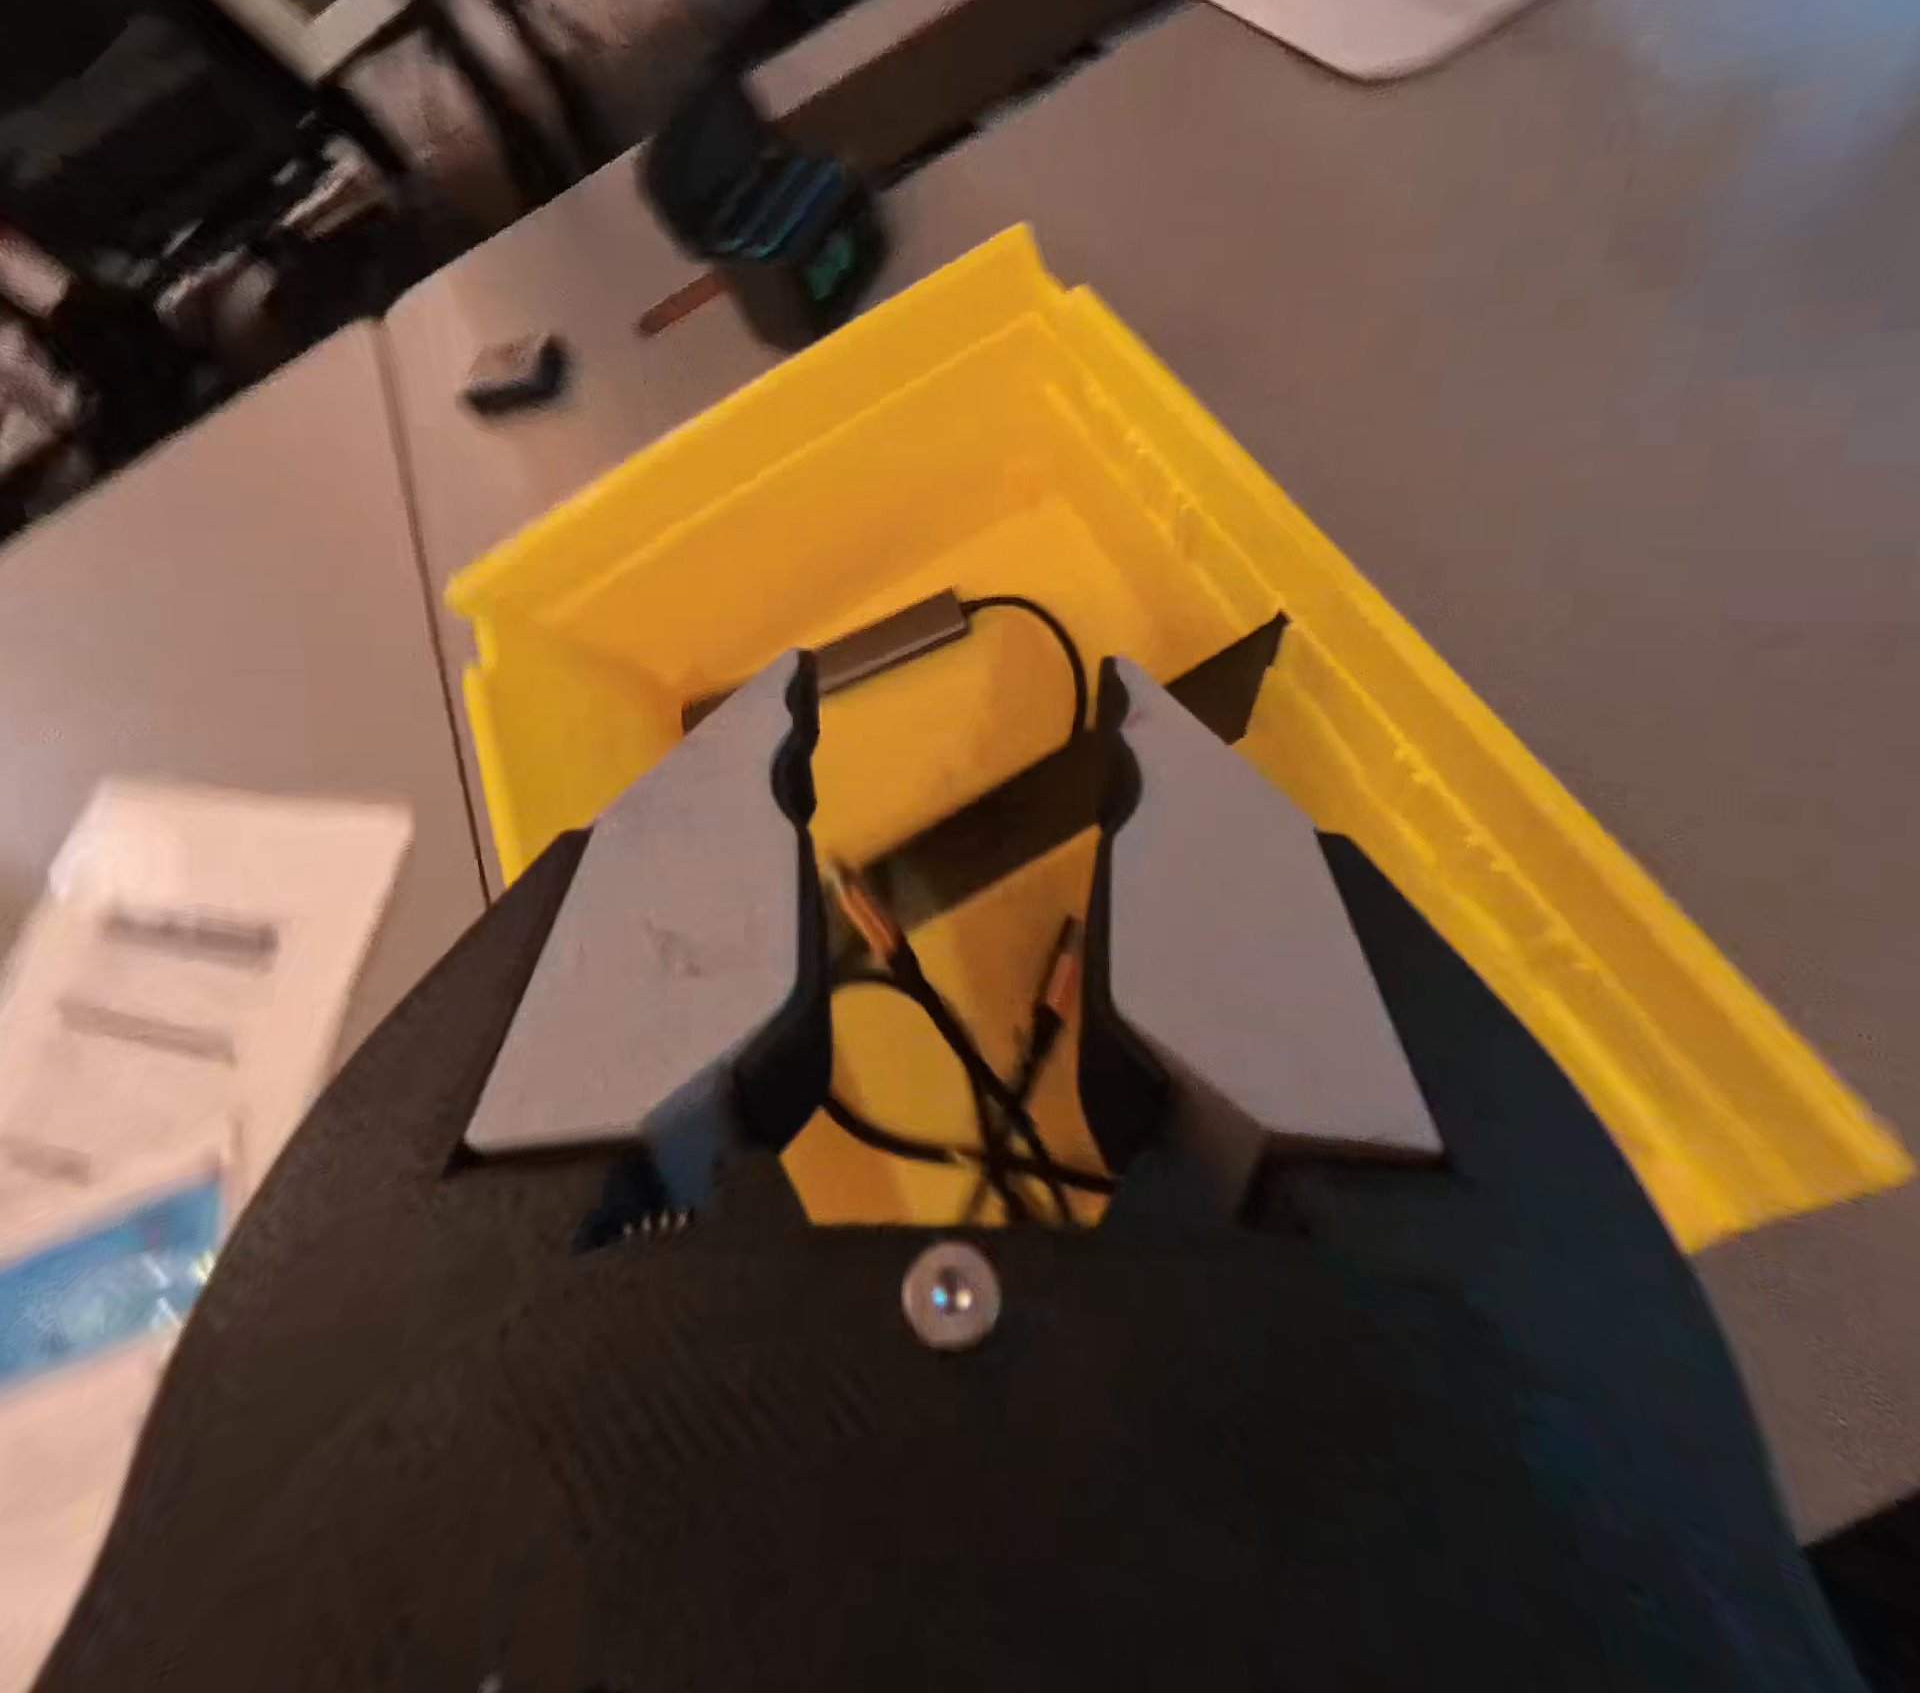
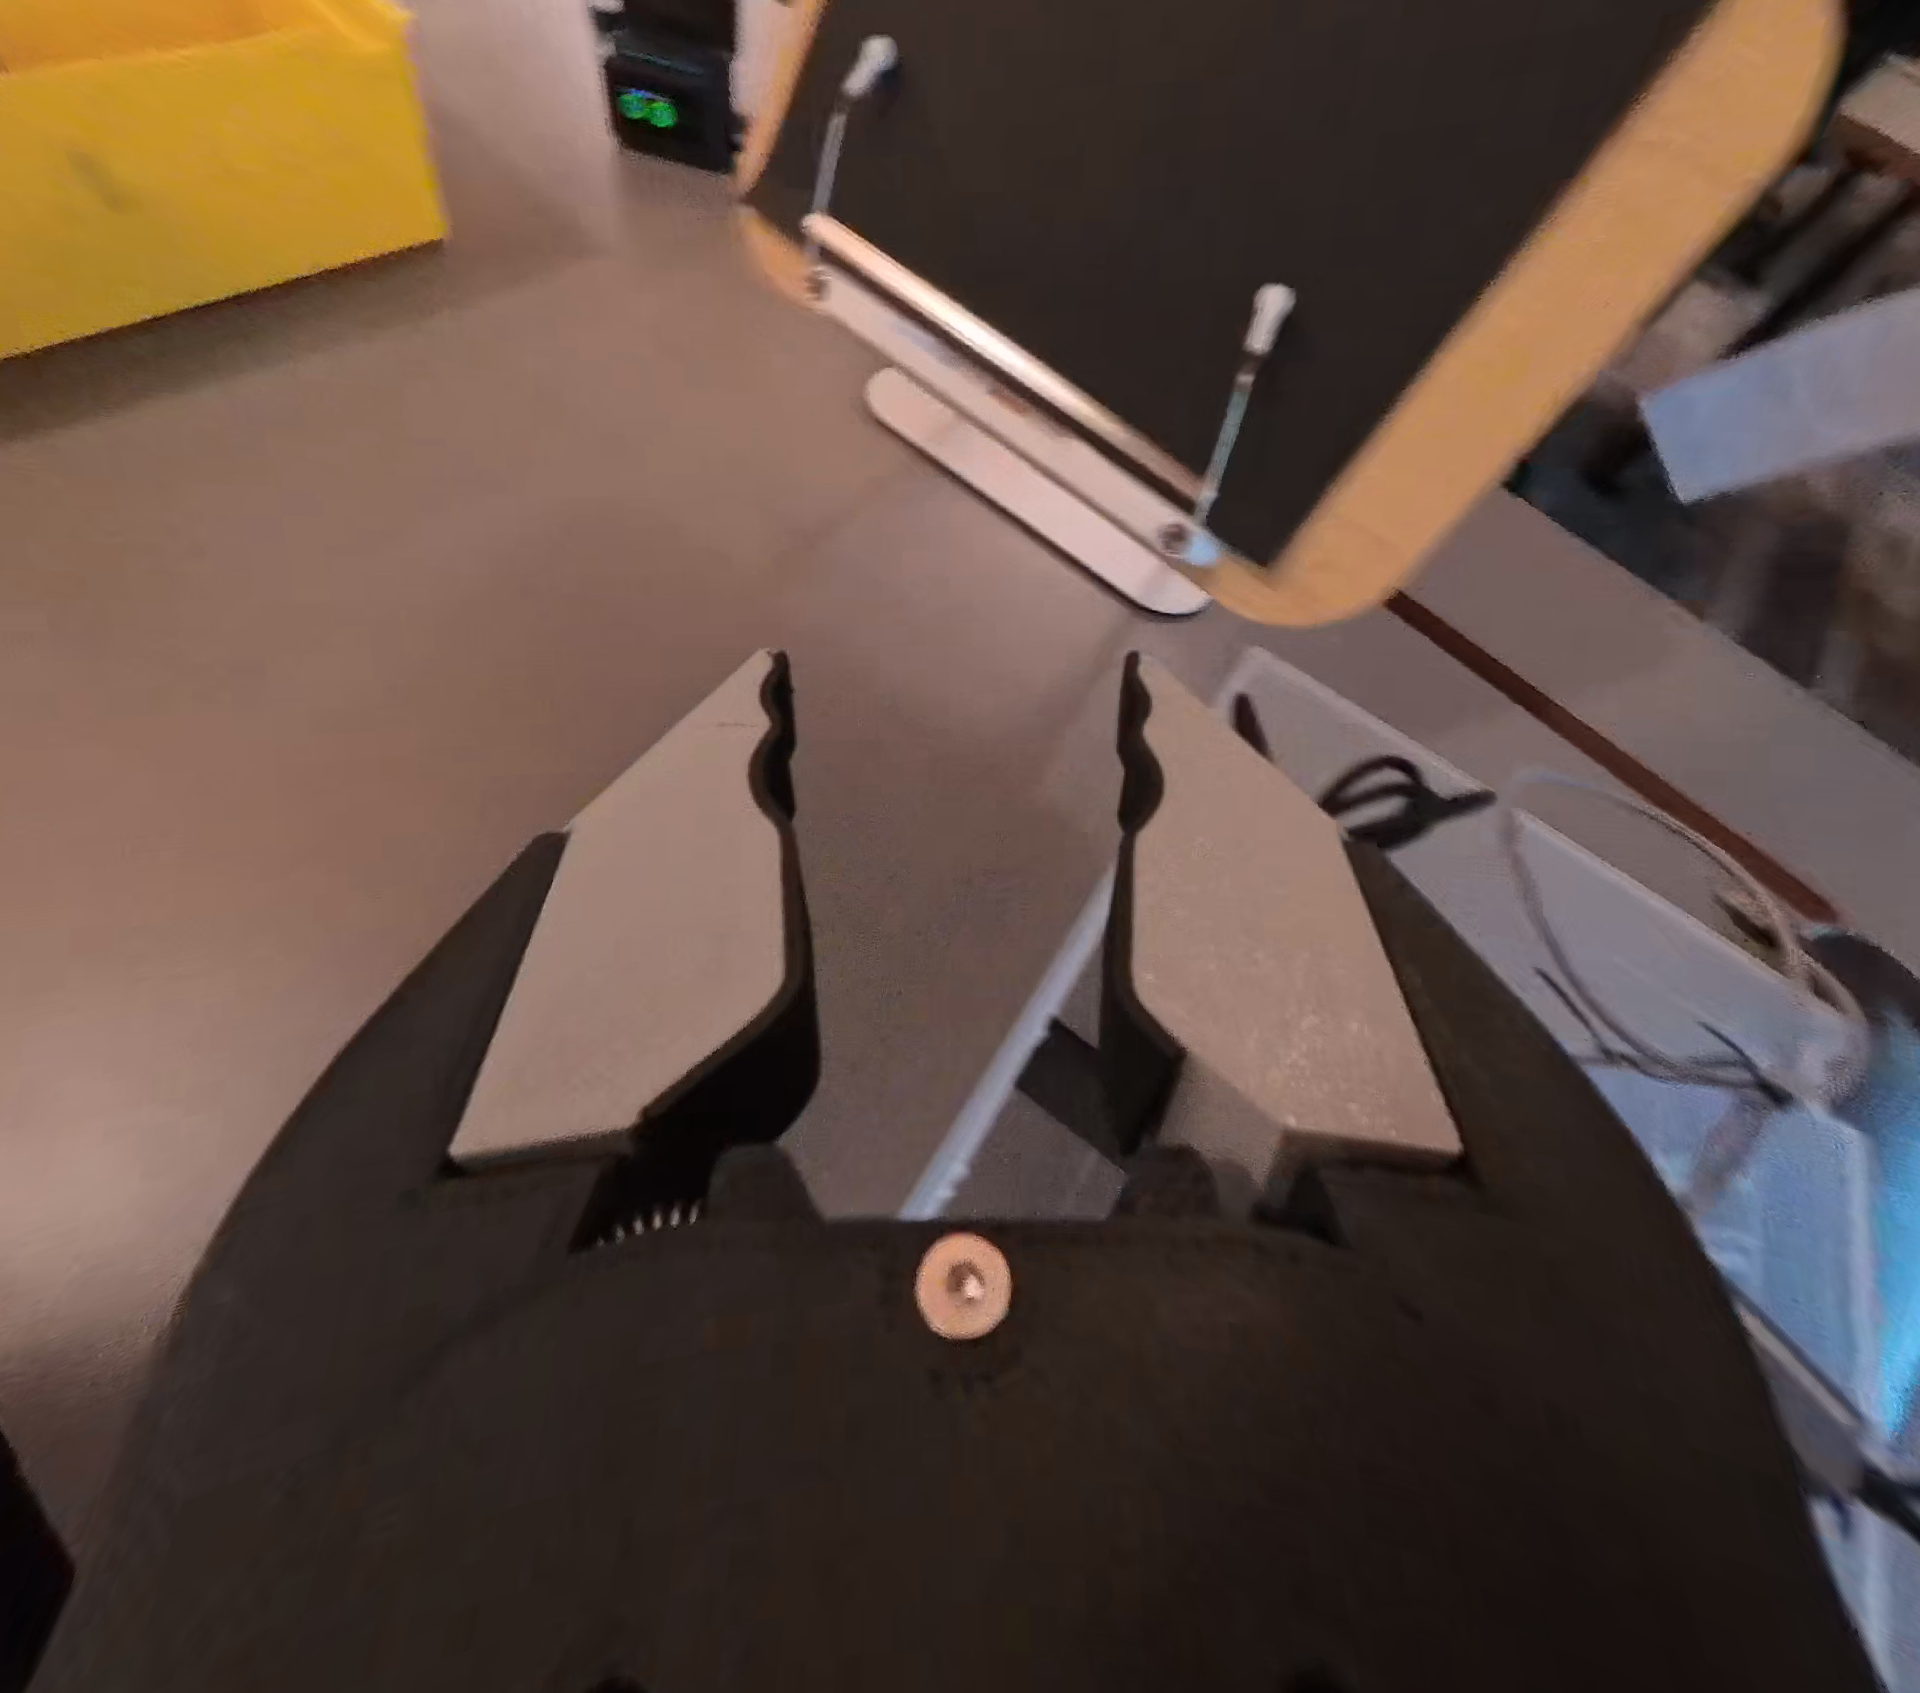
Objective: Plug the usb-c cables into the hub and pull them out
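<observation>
A yellow bin (image 1: 1382, 770) sits on the grey table. Inside it lies a small grey hub (image 1: 896, 644) with a thin black cord looping off its right end. Thin black cables (image 1: 966, 1061) with copper-coloured plugs (image 1: 1062, 978) lie loose on the bin floor, apart from the hub. My left gripper (image 1: 951, 687) is open and empty, hovering above the bin; its left fingertip covers part of the hub. My right gripper (image 2: 954, 687) is open and empty over the bare table, well to the right of the yellow bin (image 2: 208, 116).
A black board with a tan edge (image 2: 1299, 116) stands on a white base (image 2: 1018, 490) ahead of the right gripper. A small black device with green lights (image 2: 665, 85) sits behind the bin. White papers (image 1: 177, 999) lie at the left. A tray with wires (image 2: 1621, 947) sits at the right. The grippers' ends are close to 50 cm from one another. The small grey hub (image 1: 896, 644) lies some 15 cm from my left tips, 55 cm from my right tips.
</observation>
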Demonstrator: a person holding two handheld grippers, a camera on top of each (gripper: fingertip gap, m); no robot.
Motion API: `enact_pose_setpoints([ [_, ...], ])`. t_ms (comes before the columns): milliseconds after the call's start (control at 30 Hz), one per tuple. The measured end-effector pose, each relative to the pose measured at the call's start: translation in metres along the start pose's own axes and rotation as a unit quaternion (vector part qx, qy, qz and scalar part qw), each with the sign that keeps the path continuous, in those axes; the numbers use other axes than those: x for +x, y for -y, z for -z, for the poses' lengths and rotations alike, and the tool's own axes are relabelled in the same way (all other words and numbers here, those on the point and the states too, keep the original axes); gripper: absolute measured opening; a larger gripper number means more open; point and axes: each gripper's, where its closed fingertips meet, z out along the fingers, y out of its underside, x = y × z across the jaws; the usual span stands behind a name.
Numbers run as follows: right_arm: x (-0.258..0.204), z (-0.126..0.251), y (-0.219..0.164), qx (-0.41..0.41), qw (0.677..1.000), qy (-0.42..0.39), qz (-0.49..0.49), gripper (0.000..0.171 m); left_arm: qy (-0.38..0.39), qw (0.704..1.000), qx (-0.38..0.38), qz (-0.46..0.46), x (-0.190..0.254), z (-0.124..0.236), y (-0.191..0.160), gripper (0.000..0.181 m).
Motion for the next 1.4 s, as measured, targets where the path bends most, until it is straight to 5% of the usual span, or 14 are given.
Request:
enact_pose_setpoints([
  [100,-0.040,-0.015,-0.014,0.000,0.999,0.041,0.034,0.058,-0.052,0.987,-0.089,-0.126,-0.012,-0.038,0.004,0.049],
  [167,-0.054,-0.025,-0.028,-0.026,0.996,0.049,0.063,0.053,-0.131,0.955,-0.168,-0.207,-0.005,-0.059,-0.014,0.051],
  [267,-0.060,-0.022,-0.021,-0.011,0.991,0.007,0.136,0.042,-0.144,0.904,-0.258,-0.309,-0.025,-0.091,-0.040,0.046],
  [367,-0.069,-0.012,0.003,0.031,0.983,-0.009,0.178,0.042,-0.203,0.890,-0.283,-0.294,-0.028,-0.116,-0.048,0.035],
  [433,-0.065,-0.009,0.010,0.017,0.983,-0.021,0.182,0.056,-0.224,0.878,-0.293,-0.306,-0.031,-0.127,-0.053,0.036],
  [633,-0.069,-0.004,0.033,0.049,0.985,0.018,0.165,0.056,-0.241,0.811,-0.352,-0.402,-0.032,-0.139,-0.087,0.036],
  [700,-0.079,-0.007,0.037,0.058,0.984,0.049,0.159,0.056,-0.243,0.816,-0.339,-0.401,-0.028,-0.143,-0.082,0.040],
  [833,-0.102,-0.013,0.036,0.071,0.979,0.099,0.161,0.056,-0.273,0.832,-0.300,-0.377,-0.010,-0.147,-0.075,0.021],
  [1033,-0.145,0.001,0.022,0.086,0.969,0.166,0.159,0.050,-0.152,0.840,-0.244,-0.461,-0.011,-0.120,-0.059,0.020],
  [1233,-0.208,0.003,0.001,0.087,0.944,0.308,0.083,0.049,0.125,0.861,-0.092,-0.483,-0.038,-0.037,0.039,0.020],
  [1400,-0.244,-0.022,0.006,0.071,0.942,0.317,0.083,0.062,0.273,0.836,0.050,-0.474,0.017,0.046,0.120,0.019],
])
